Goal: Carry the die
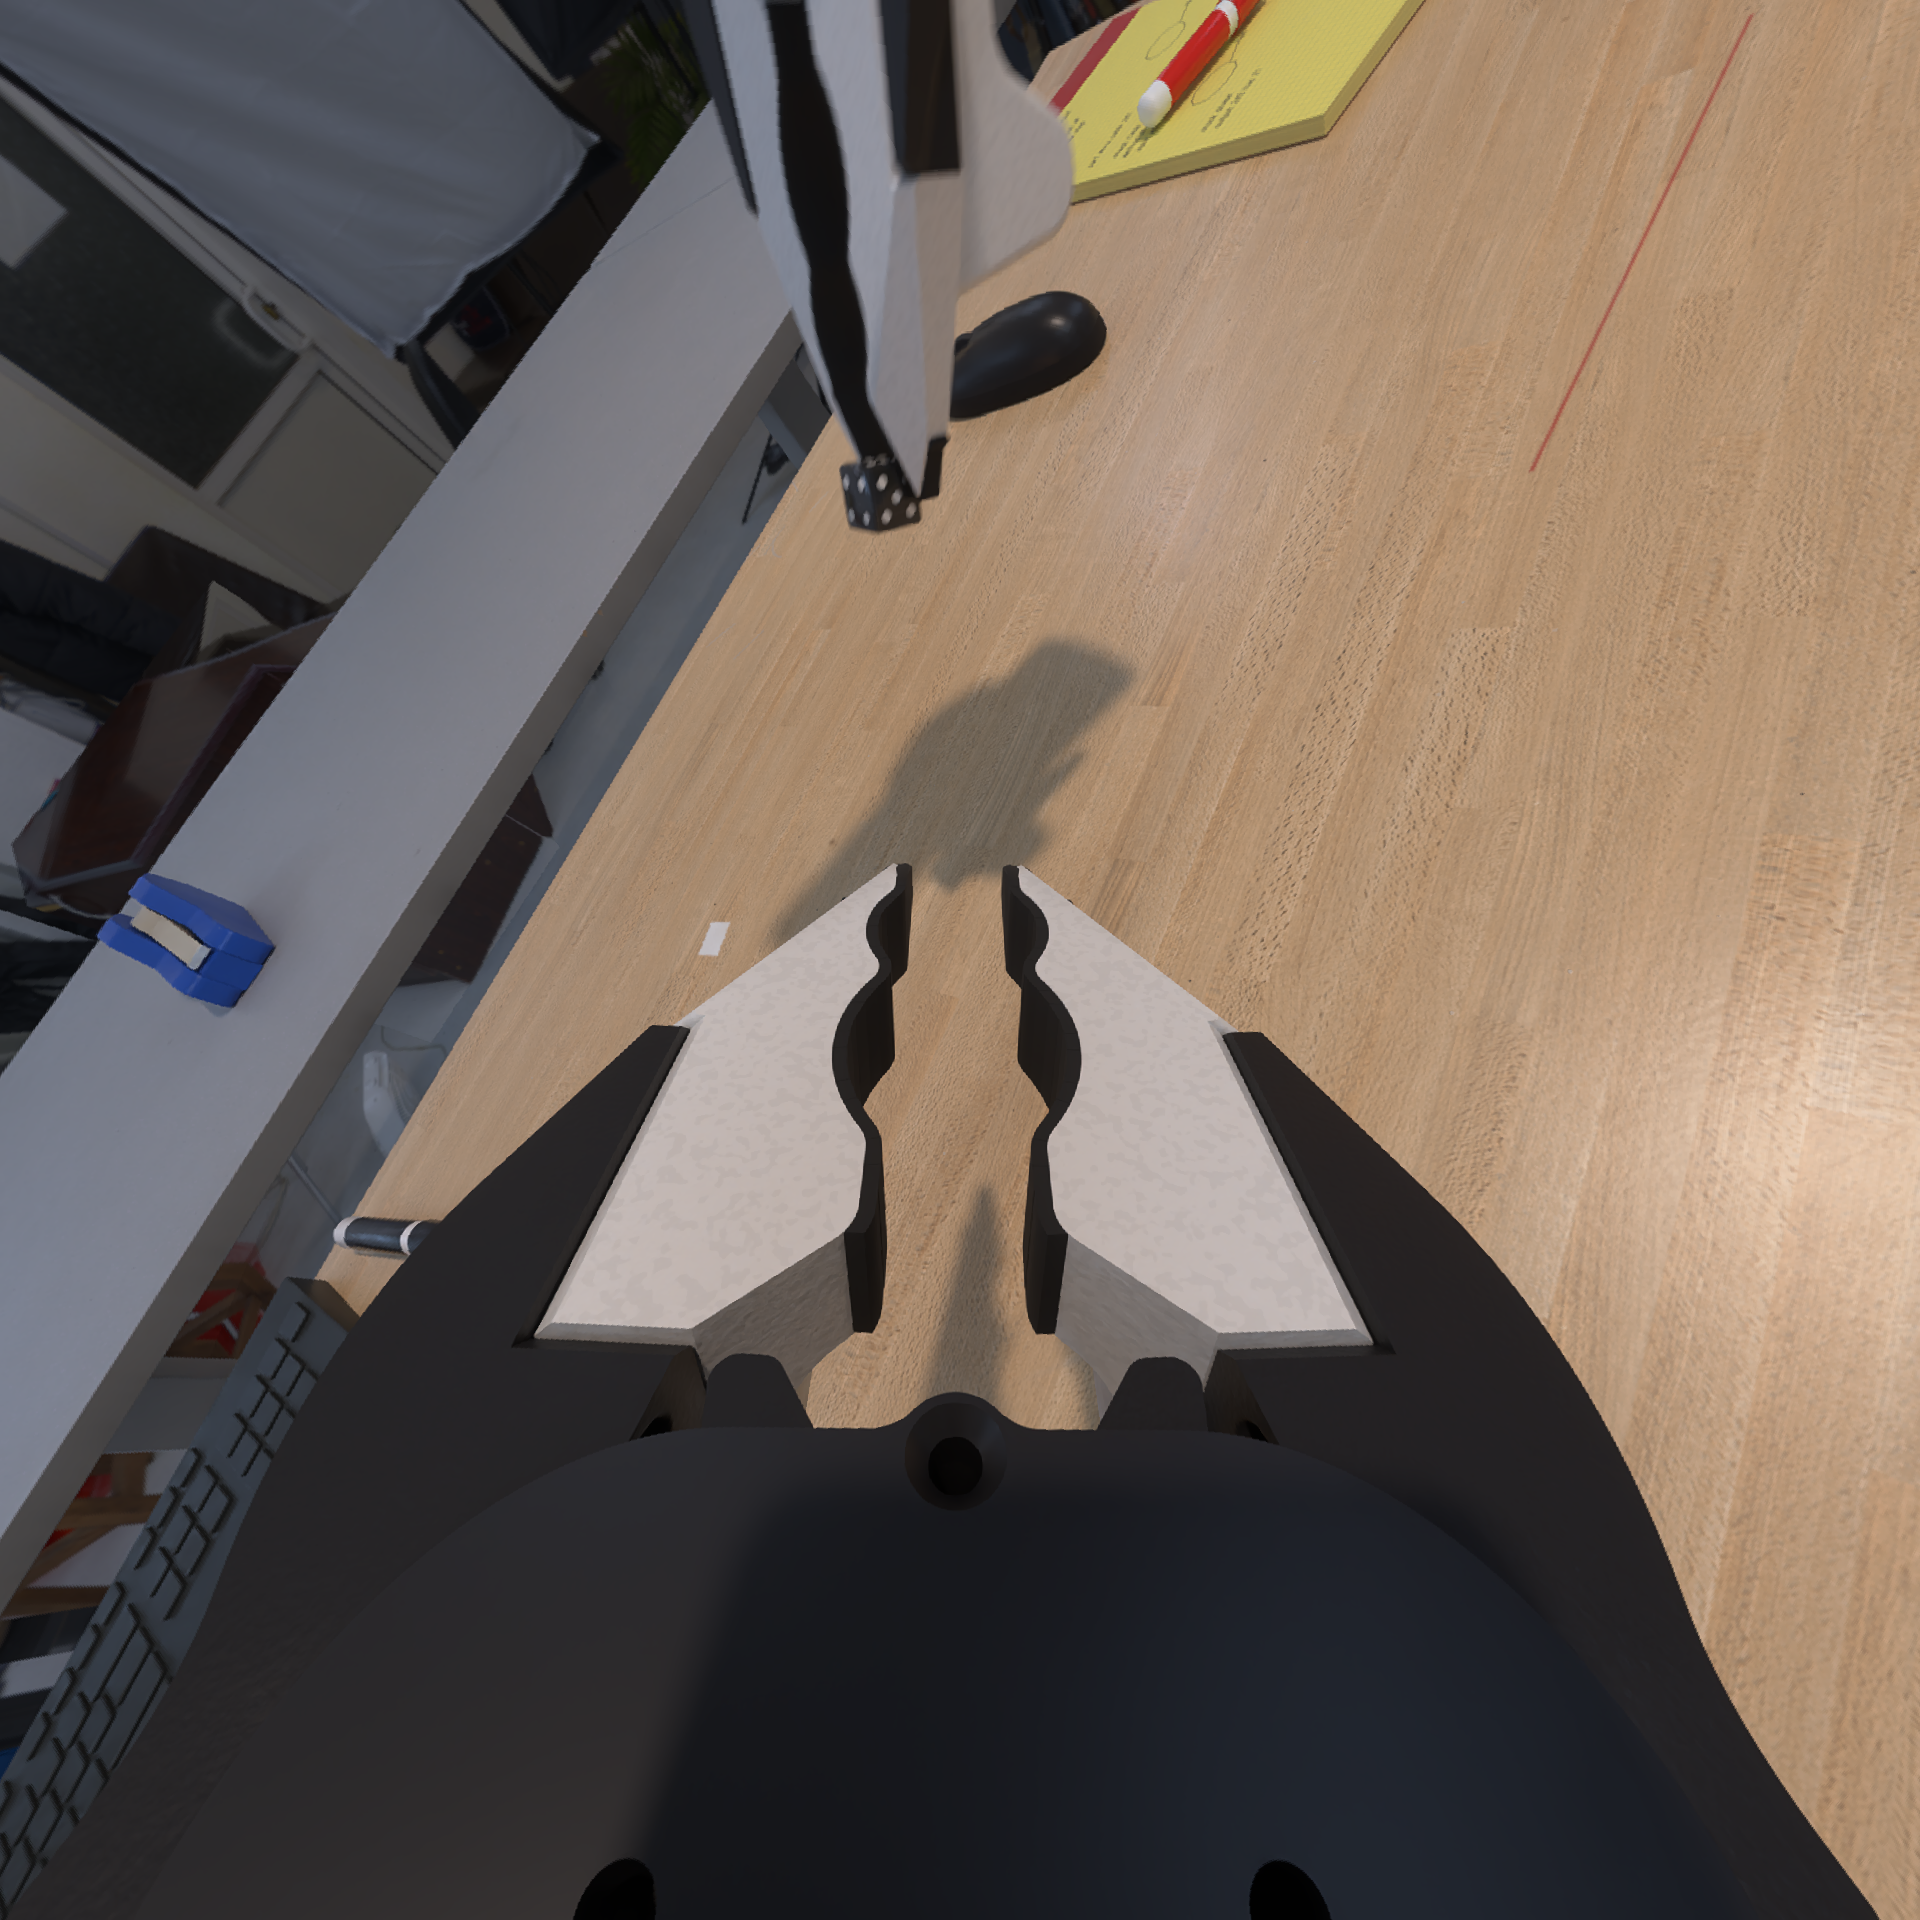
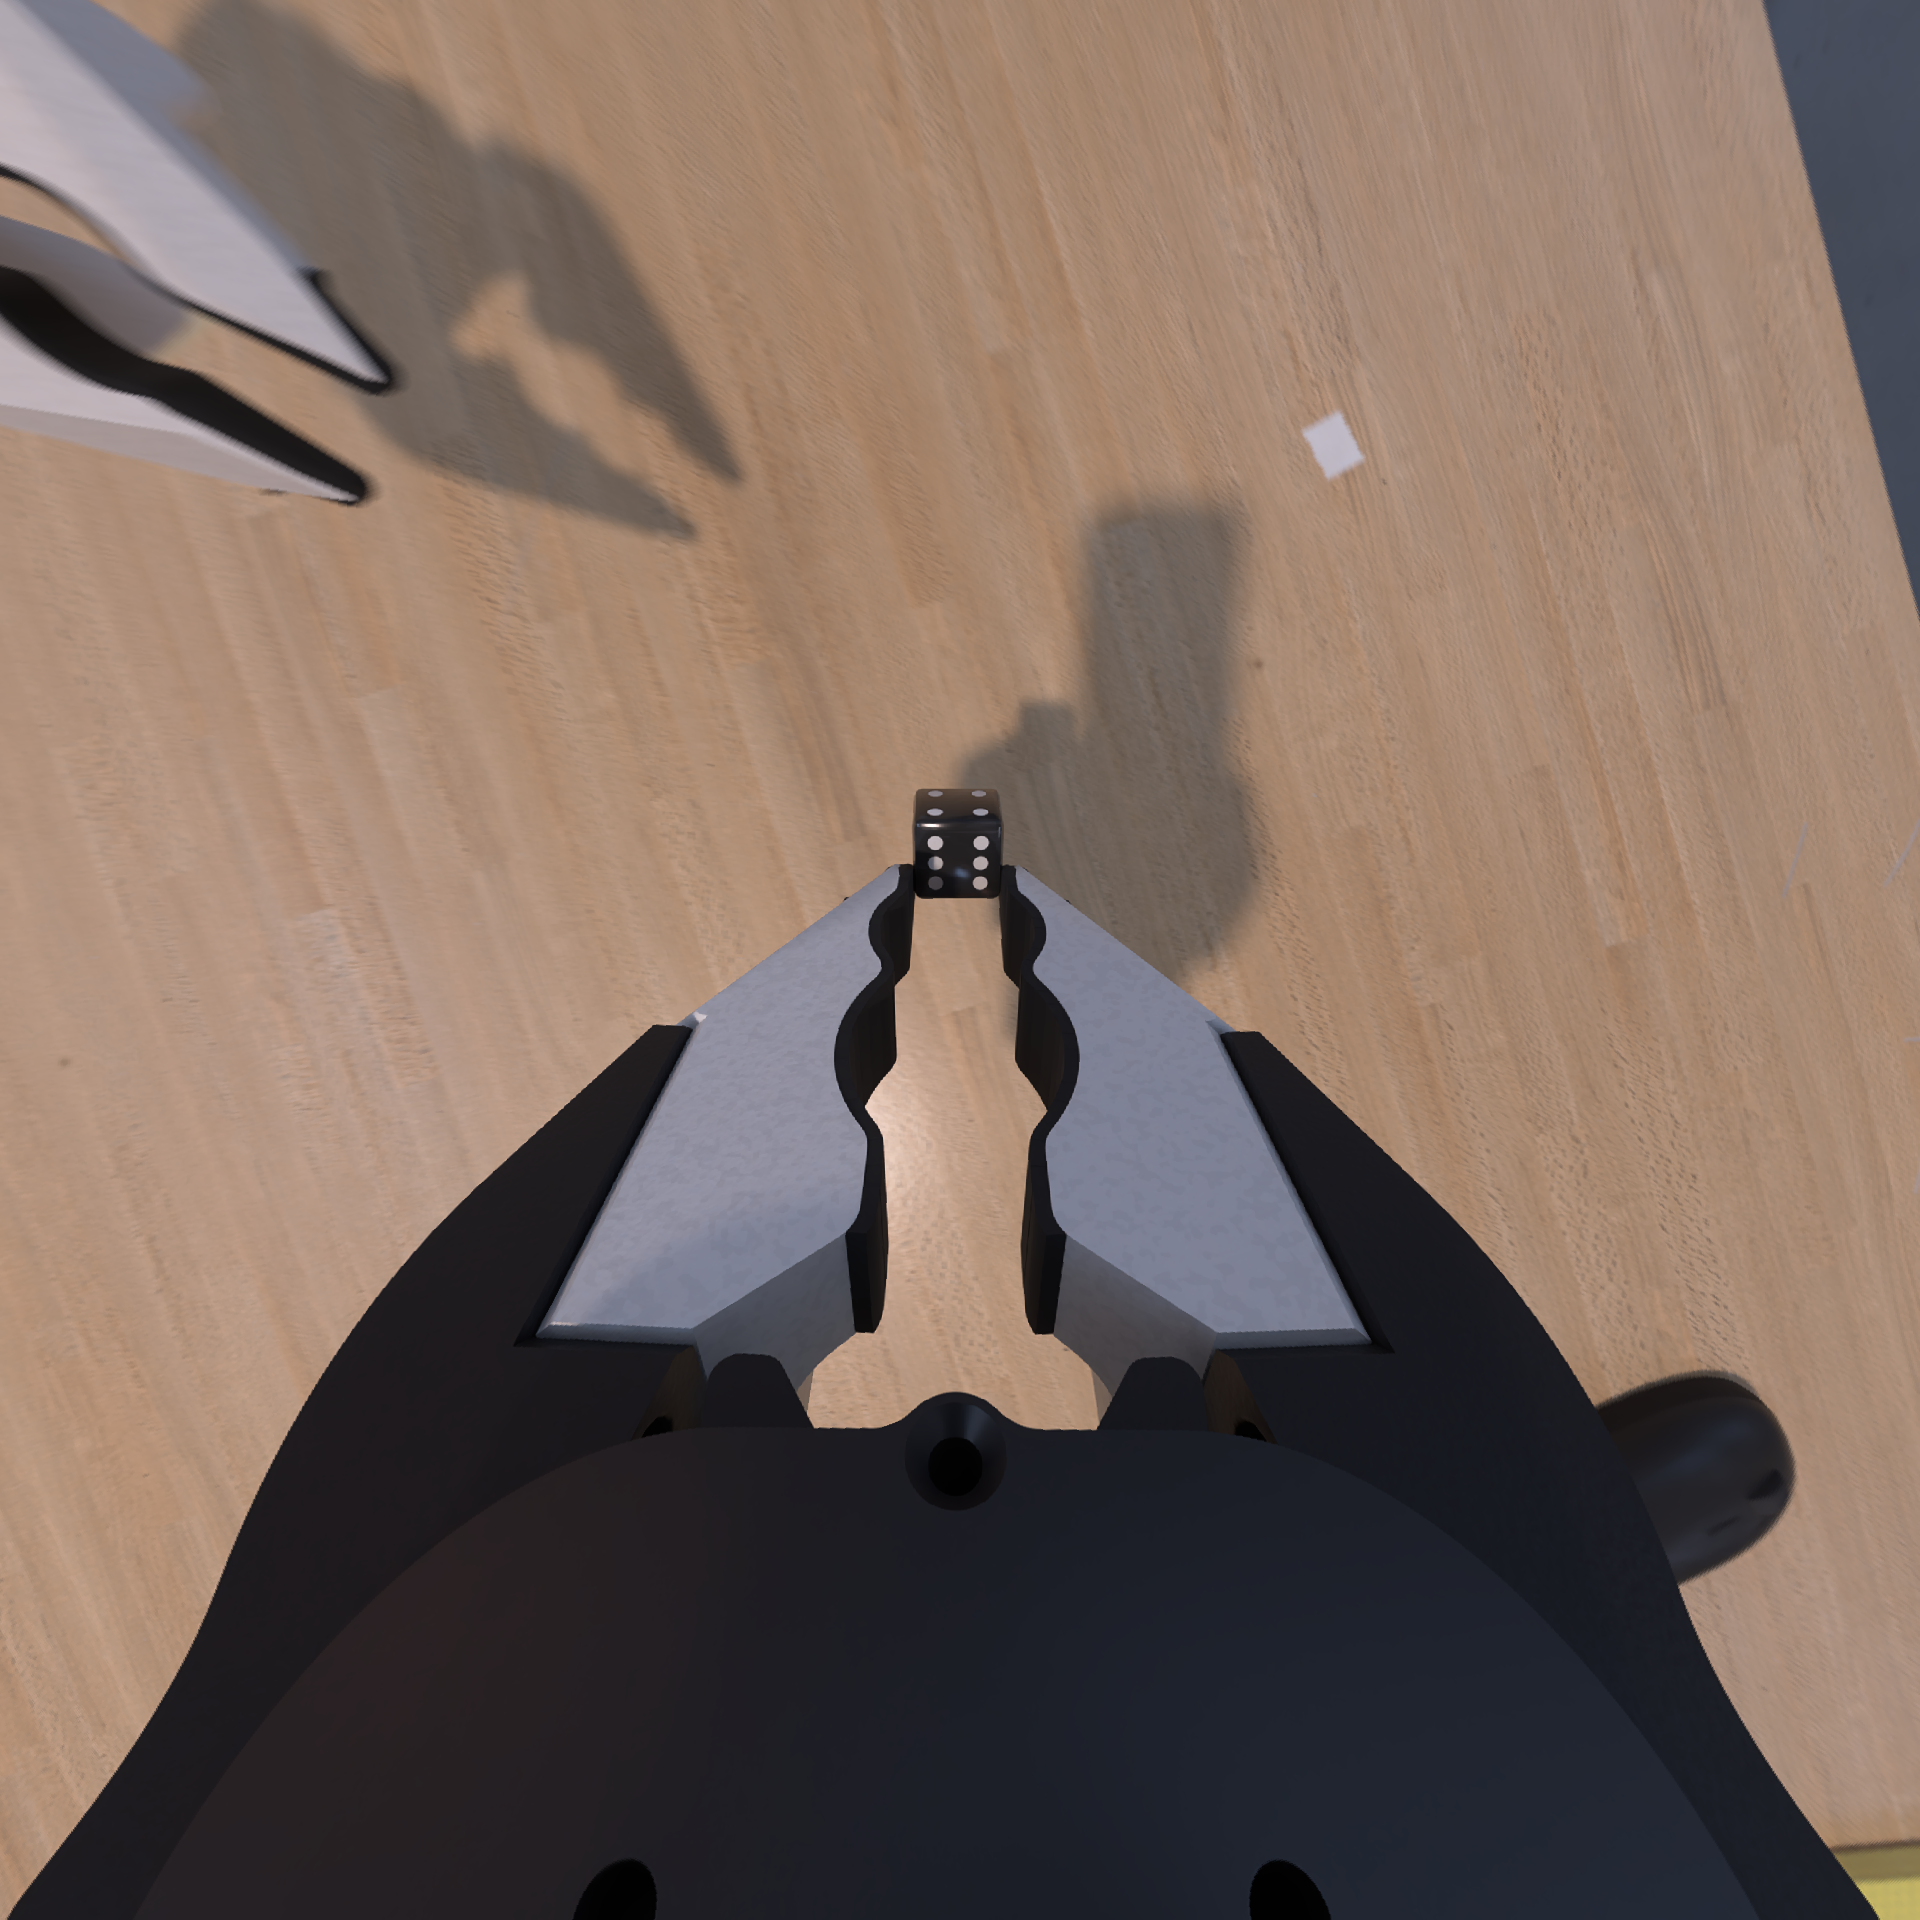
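The left gripper (image 1: 956, 883) hangs close over the wooden desk (image 1: 1455, 935), its jaws a narrow gap apart with nothing between them. Farther along, the right gripper (image 2: 956, 883) pinches the black die (image 2: 957, 842) at its very fingertips, clear of the desk near the edge. Behind it lie a black mouse (image 1: 1023, 348) and a yellow pad (image 1: 1247, 94) with a red marker (image 1: 1195, 57) on top.

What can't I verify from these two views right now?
- Right wrist view: the die sits at the right gripper tips; pad contact is hidden by the fingertips.
- Left wrist view: the black mouse is partly behind the right gripper.
- Left wrist view: the yellow pad is cut by the top edge.
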`<state>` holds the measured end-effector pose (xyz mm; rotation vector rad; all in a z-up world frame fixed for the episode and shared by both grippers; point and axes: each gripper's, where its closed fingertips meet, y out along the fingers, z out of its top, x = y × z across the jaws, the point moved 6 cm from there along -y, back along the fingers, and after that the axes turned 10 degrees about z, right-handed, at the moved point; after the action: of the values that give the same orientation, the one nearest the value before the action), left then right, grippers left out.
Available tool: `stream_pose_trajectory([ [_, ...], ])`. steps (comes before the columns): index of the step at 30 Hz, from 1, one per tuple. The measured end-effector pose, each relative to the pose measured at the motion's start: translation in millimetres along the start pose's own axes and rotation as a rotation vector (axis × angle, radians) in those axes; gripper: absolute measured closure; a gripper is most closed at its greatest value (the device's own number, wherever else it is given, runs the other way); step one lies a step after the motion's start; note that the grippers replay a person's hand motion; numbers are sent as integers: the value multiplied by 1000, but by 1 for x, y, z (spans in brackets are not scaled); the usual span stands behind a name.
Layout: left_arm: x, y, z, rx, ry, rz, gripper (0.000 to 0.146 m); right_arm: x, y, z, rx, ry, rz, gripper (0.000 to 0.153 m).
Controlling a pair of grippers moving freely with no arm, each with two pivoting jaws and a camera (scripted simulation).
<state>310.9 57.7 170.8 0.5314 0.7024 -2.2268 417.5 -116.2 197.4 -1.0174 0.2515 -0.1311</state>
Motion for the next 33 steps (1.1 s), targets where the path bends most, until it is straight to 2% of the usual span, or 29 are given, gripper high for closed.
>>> stream_pose_trajectory([
  [8,1,-3,5,23,7,2,129,-72,-29,-28,137,-47,21,137],
  [13,5,-5,13,47,19,-9,129,-108,-33,-68,168,-22,39,137],
  [19,16,-6,24,59,63,-29,129,-146,-23,-120,175,14,95,137],
  [23,28,-9,36,72,103,-56,129,-167,-9,-151,159,-51,50,137],
  [29,56,-14,58,100,157,-132,129,-192,2,-178,240,-217,-94,137],
  [33,83,-14,69,100,202,-212,129,-203,13,-191,175,-268,-161,137],
])
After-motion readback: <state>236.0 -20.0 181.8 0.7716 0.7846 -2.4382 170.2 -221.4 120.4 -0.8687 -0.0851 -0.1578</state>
